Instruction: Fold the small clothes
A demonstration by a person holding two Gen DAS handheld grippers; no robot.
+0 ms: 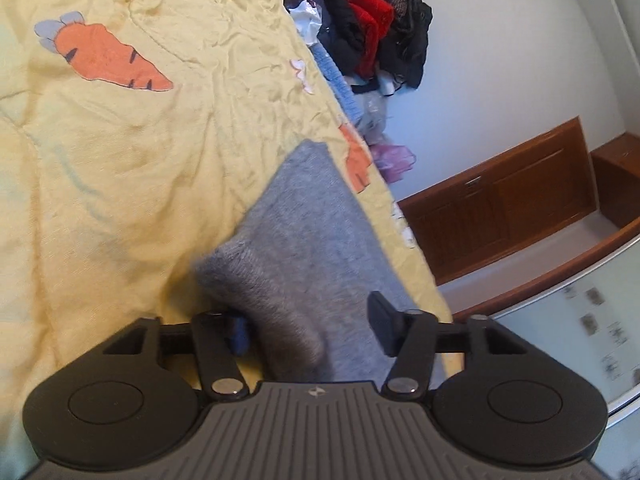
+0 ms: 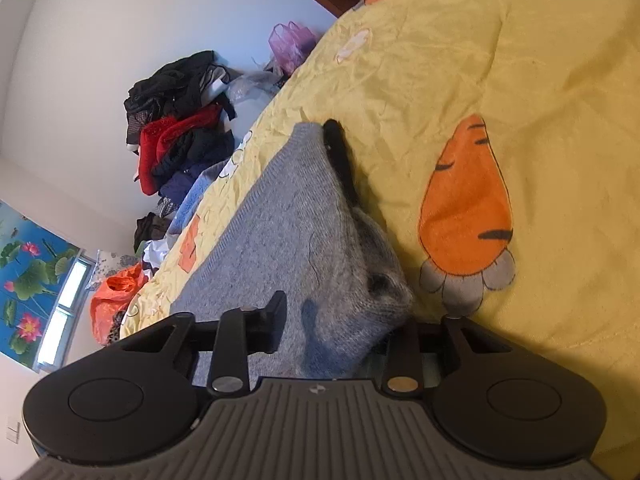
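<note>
A grey knitted garment (image 1: 304, 216) lies folded on a yellow carrot-print bedsheet (image 1: 140, 160), near the bed's edge. My left gripper (image 1: 312, 326) is open, its jaws wide apart. A raised, fuzzy fold of the grey knit sits between them and hides part of the left finger. In the right wrist view the same grey garment (image 2: 280, 232) rises in a bunched fold between the jaws of my right gripper (image 2: 340, 324), which is also open. Its right finger is hidden behind the cloth. A black strip (image 2: 340, 156) runs along the garment's far edge; I cannot tell what it is.
A heap of dark and red clothes (image 1: 368, 28) (image 2: 180, 120) is piled by the white wall beyond the bed's edge. A purple bag (image 2: 290, 42) and an orange plastic bag (image 2: 112, 300) lie nearby. A wooden panel (image 1: 500, 208) stands off the bed.
</note>
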